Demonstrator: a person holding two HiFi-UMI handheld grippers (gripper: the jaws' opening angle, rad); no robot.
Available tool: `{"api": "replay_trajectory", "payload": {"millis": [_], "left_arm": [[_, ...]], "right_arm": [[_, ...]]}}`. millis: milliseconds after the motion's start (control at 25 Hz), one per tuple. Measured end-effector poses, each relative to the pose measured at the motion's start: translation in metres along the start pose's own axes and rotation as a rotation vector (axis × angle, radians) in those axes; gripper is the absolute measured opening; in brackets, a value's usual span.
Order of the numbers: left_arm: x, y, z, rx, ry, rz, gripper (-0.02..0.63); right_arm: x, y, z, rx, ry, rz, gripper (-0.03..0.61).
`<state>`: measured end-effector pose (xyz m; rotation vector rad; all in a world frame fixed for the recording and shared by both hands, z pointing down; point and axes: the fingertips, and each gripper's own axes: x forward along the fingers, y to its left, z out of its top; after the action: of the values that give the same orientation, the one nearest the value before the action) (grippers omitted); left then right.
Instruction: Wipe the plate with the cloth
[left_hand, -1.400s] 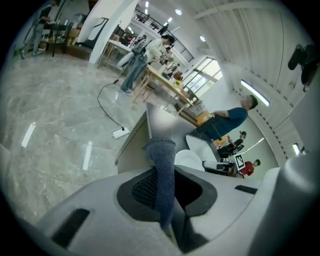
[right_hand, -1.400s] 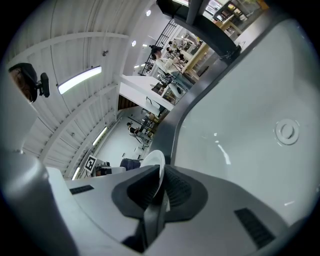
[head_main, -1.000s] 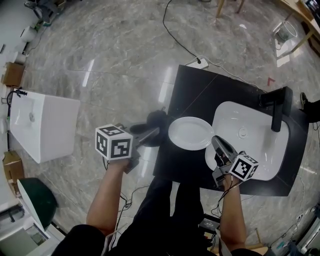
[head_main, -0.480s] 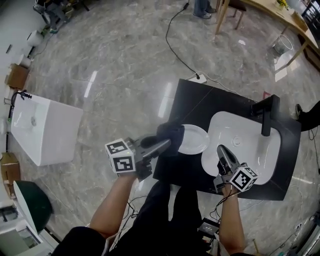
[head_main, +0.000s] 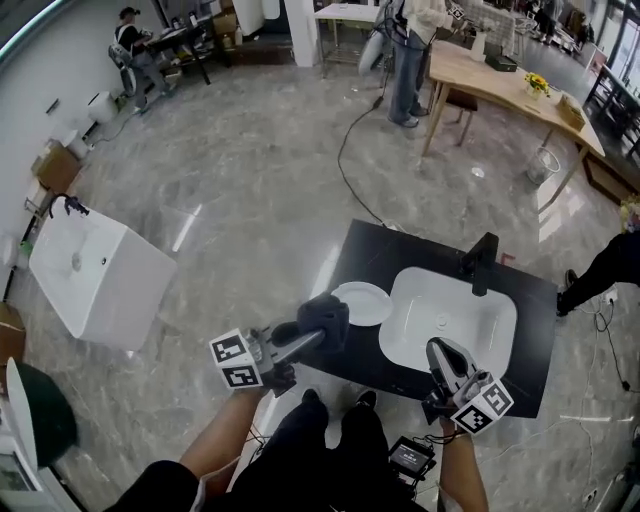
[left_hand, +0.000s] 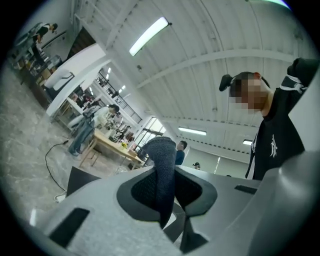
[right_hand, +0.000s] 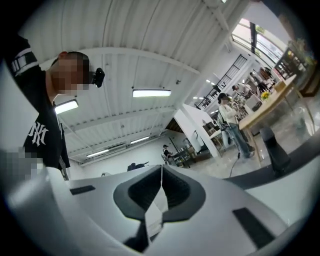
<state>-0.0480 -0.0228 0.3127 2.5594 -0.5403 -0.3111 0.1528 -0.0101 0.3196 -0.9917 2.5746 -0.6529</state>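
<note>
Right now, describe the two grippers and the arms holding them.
The left gripper and right gripper are grey, with long tapering jaws lined with dark textured pads. Each carries a white cube printed with black square markers. The forearms are bare; the person wears a black short-sleeved top with a white logo.
</note>
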Motion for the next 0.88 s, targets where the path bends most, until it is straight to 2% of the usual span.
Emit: {"api": "replay_trajectory", "payload": {"millis": [240, 480, 720, 880], "left_arm": [[-0.043, -0.079, 0.004, 0.065, -0.023, -0.046, 0.054], [-0.103, -0.165, -0.016, 0.193, 0.041, -0.098, 0.054], [-0.174, -0.234, -0.02, 0.232, 0.036, -0.097, 0.054], [-0.203, -0.267, -0.025, 0.239, 0.043, -0.098, 0.054]], "right_arm": [[-0.039, 0.102, 0.01, -0.096, -0.035, 0.037, 0.007], [-0.085, 0.203, -0.026, -0.214, -0.05, -0.008, 0.004], [-0.113, 0.288, -0.064, -0.194, -0.02, -0.02, 0.003], [-0.133, 0.326, -0.063, -0.204, -0.047, -0.008, 0.003]]}}
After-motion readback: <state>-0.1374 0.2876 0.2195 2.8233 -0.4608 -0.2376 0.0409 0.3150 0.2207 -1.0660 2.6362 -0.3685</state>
